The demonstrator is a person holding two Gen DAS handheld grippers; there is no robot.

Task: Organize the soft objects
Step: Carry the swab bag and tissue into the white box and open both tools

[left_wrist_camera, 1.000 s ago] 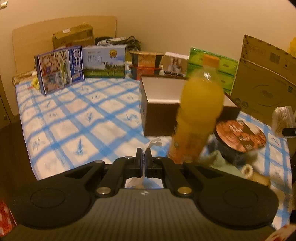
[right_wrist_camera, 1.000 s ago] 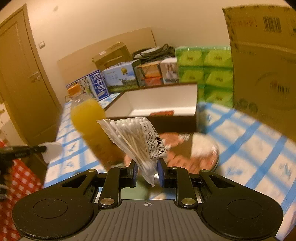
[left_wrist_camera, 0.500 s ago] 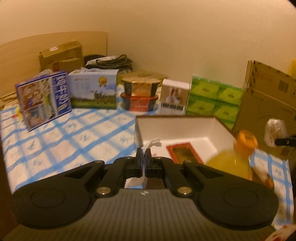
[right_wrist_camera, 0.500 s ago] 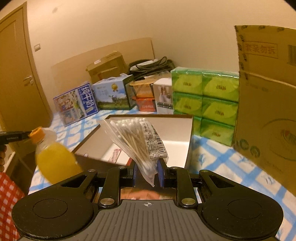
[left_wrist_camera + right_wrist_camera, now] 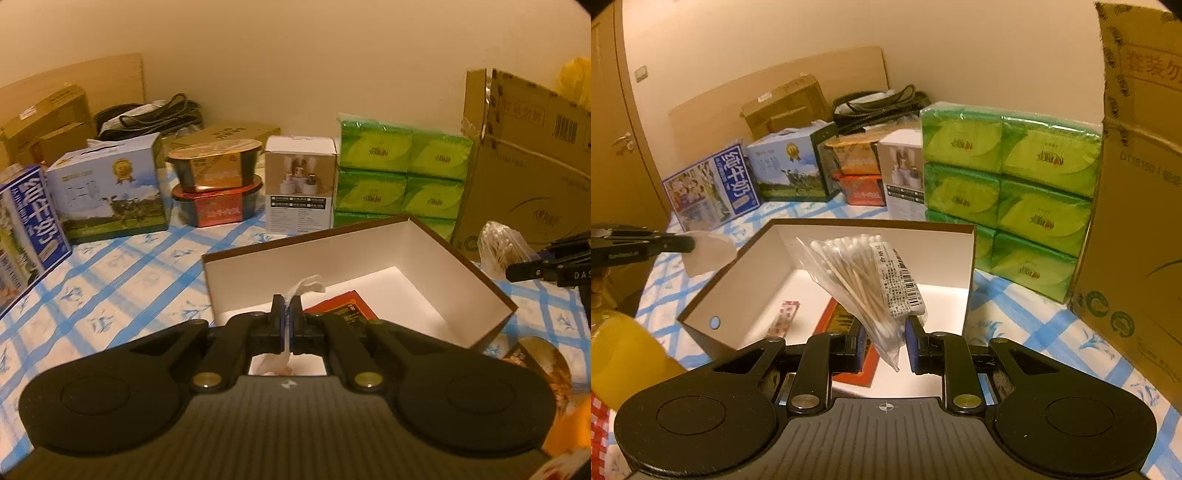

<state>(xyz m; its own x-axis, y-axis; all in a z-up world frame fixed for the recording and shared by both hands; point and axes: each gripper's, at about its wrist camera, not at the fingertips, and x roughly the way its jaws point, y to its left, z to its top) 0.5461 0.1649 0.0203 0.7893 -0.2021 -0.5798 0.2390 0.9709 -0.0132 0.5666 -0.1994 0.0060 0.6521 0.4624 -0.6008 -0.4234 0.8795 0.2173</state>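
Note:
An open brown box with a white inside (image 5: 436, 258) (image 5: 753, 273) stands on the checked cloth, with a red flat packet (image 5: 345, 308) (image 5: 846, 321) and a small pink packet (image 5: 785, 315) in it. My left gripper (image 5: 286, 317) is shut on a thin white tissue (image 5: 306, 286) above the box's near left part; it also shows in the right wrist view (image 5: 705, 251). My right gripper (image 5: 884, 341) is shut on a clear bag of cotton swabs (image 5: 864, 280) over the box; the bag also shows in the left wrist view (image 5: 498, 247).
Green tissue packs (image 5: 402, 181) (image 5: 1008, 192), a tall cardboard box (image 5: 524, 162) (image 5: 1137, 203), a white carton (image 5: 301, 188), stacked noodle bowls (image 5: 218, 184) and milk cartons (image 5: 107, 192) line the back. An orange juice bottle (image 5: 624, 358) and a noodle cup (image 5: 535, 362) stand near the box.
Both grippers rose and moved forward over the open box, holding their loads. The juice bottle dropped out of the centre of both views to the near edges.

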